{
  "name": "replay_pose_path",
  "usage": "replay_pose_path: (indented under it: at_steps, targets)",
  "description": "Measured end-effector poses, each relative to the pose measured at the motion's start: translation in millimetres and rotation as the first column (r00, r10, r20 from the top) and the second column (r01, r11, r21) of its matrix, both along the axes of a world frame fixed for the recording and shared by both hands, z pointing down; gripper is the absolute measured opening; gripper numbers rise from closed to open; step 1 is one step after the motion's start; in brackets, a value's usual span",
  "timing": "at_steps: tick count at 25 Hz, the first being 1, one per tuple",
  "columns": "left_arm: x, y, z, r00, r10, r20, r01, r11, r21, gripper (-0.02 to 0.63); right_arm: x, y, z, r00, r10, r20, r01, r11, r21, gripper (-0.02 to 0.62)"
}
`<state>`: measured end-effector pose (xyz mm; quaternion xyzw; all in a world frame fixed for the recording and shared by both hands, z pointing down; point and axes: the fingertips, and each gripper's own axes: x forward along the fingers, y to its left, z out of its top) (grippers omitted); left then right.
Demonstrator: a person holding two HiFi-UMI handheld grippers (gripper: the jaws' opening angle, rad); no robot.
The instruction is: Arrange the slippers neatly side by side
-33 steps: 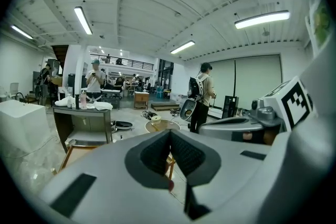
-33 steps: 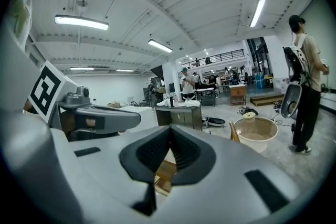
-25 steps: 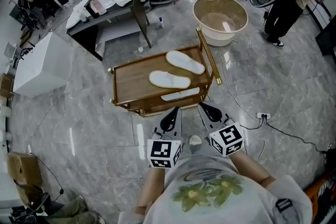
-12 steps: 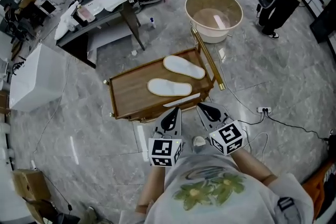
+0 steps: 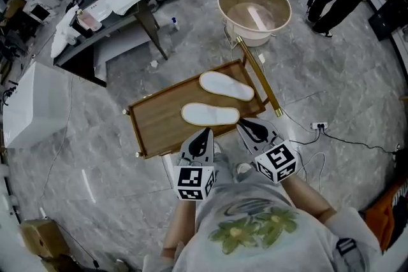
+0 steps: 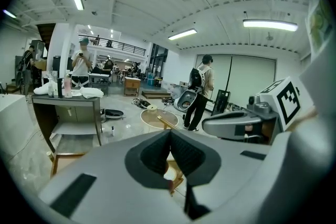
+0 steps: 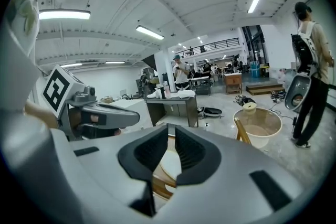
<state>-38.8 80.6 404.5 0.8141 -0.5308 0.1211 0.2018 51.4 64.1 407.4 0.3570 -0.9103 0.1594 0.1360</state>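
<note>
**Grippers empty, slippers unpaired**

My left gripper [image 5: 203, 140] is pinched shut on nothing. My right gripper [image 5: 255, 132] has just been cracking open, nothing inside. Ahead on the wooden tray [image 5: 156, 127], the near slipper [image 5: 210, 114] and far slipper [image 5: 226, 85] lie apart, askew: all arranging remains. Only the head view shows both.

Lab hall w/ desks [image 5: 121, 19], floor cables [image 5: 331, 137].

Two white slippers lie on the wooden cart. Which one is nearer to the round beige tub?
The slipper at the far edge of the cart, toward the tub; the other slipper lies closer to the person.
</note>
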Motion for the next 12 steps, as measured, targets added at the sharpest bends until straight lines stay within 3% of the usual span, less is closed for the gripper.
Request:
replay_pose_path:
  at_steps: [7, 12]
  targets:
    - [-22, -28, 10, 0.999, 0.052, -0.012, -0.052, 0.998, -0.024, 0.015, -20, -29, 16, 0.998, 0.023, -0.053, -0.024, 1.000, -0.018, 0.083]
    - [-38, -45, 21, 0.996, 0.091, -0.021, -0.092, 0.995, -0.047, 0.015, -26, -47, 41, 0.988, 0.037, -0.150, -0.040, 0.999, -0.016, 0.107]
